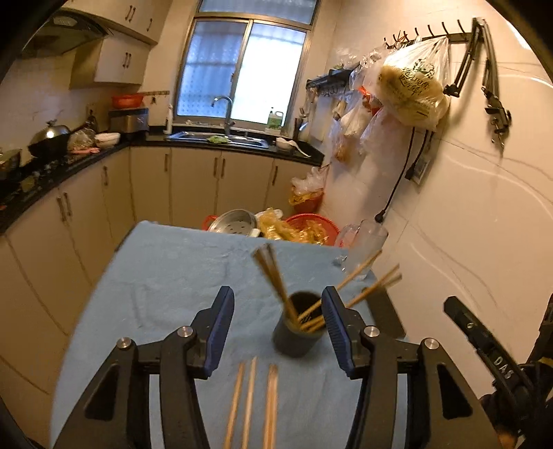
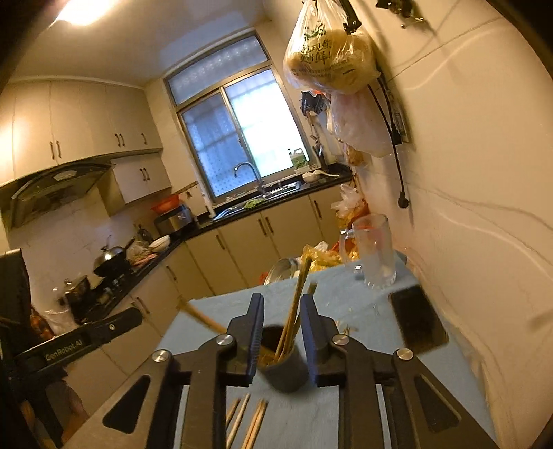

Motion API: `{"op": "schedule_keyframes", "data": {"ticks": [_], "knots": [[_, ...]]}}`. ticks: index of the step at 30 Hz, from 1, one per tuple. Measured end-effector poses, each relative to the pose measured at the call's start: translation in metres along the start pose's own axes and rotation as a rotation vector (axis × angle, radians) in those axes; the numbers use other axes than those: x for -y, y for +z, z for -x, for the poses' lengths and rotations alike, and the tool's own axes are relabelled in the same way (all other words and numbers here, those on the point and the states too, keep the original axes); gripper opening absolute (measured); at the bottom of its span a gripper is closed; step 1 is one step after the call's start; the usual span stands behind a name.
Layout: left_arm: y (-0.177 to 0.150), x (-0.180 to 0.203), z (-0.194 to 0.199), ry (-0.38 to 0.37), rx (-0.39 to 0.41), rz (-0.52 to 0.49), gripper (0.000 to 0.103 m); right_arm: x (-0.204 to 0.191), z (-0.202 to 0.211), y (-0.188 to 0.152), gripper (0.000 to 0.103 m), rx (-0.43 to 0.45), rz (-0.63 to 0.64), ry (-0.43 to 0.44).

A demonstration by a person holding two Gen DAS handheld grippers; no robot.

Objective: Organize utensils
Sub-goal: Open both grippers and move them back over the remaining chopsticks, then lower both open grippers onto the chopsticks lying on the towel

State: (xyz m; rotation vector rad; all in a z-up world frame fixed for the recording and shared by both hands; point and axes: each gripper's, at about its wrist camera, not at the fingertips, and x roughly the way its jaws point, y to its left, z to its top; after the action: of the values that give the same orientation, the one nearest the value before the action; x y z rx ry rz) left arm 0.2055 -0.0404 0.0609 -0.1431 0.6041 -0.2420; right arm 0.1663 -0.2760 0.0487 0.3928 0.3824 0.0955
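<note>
Dark cup holds chopsticks; both jaws apart, empty.

A home kitchen is shown. A sink with a faucet is set under a window, in a dark worktop above beige cabinets. A range hood is mounted over a wok on the left side. Wall cupboards are seen above it. Plastic bags with food are hung from hooks on the tiled wall. A table covered with a blue cloth is placed in the middle, and a glass mug is standing on it.
</note>
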Motion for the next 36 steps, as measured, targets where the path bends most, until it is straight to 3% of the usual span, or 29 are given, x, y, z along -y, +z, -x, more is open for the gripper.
{"op": "schedule_keyframes", "data": {"ticks": [3,7,14,24,36], "knots": [[-0.024,-0.010,0.026,0.030,0.000,0.007,0.060,-0.003,0.026,-0.019,0.025,-0.034,0.000,0.029],[-0.068,-0.023,0.048,0.056,-0.061,0.028,0.060,-0.009,0.048,-0.056,0.025,-0.120,0.000,0.063],[-0.116,-0.035,0.066,0.080,-0.129,0.063,0.060,-0.022,0.070,-0.099,0.025,-0.202,0.003,0.099],[-0.118,-0.036,0.073,0.082,-0.121,0.045,0.060,-0.038,0.064,-0.119,0.025,-0.280,0.044,0.101],[-0.119,-0.051,0.028,0.084,-0.191,0.064,0.060,-0.034,0.028,-0.127,0.025,-0.340,0.032,0.062]]}}
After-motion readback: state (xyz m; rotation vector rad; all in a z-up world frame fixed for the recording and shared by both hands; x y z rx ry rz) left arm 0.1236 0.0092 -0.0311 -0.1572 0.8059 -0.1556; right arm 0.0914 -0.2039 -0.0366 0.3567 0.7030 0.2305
